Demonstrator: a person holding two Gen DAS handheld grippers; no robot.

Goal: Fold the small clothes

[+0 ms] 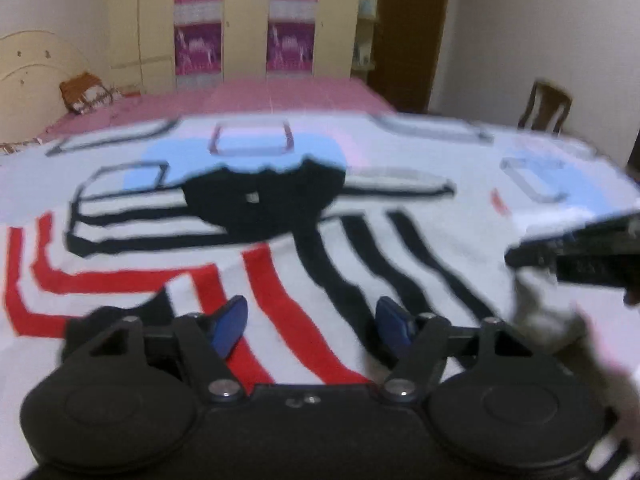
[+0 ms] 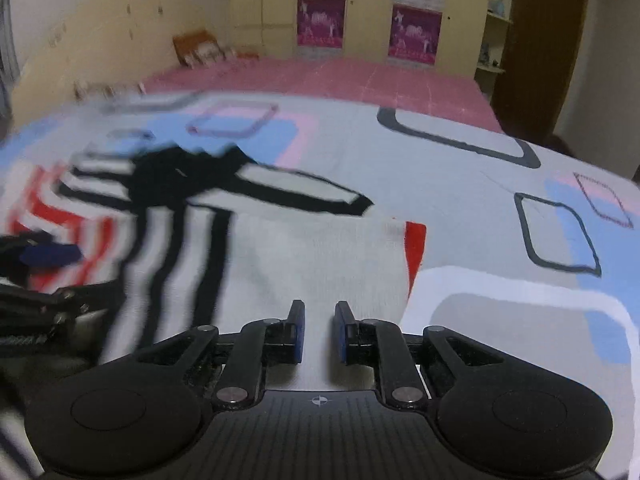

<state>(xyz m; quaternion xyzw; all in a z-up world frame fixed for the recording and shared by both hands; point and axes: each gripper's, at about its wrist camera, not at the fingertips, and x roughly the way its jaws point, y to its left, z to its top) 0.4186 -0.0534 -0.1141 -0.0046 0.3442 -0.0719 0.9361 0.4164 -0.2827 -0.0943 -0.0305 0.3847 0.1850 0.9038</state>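
Here the small garment (image 1: 304,240), a white knit piece with black stripes, red stripes and a black collar area, lies spread on a patterned bedsheet (image 1: 460,160) that fills the middle of both views. In the left wrist view the garment takes up the centre and lower left of the frame, the black collar patch sitting at mid-height and the red bands curving down toward the bottom edge.

The left claw (image 1: 312,326) sits at the bottom centre of that view with its 2 blue pads (image 1: 230,326) standing wide apart; red and black stripes of the garment show in the gap, and the pads do not press on the cloth. The picture is blurred, so whether the tips touch the fabric cannot be told.

In the right wrist view the right claw (image 2: 320,330) is at the bottom centre, its jaws narrow with a slim gap. A plain white fold of the garment (image 2: 312,264) runs down between the fingers; whether the pads actually pinch it is not clear. A red edge of the garment shows at centre right of that frame, just beside the white fold.

The left claw appears at the left edge of the right view, and the right claw (image 1: 572,256) at the right edge of the left view.

Beyond the sheet lies a pink bed cover (image 2: 360,76) and a cream wardrobe (image 2: 368,8) across the top of the frame.
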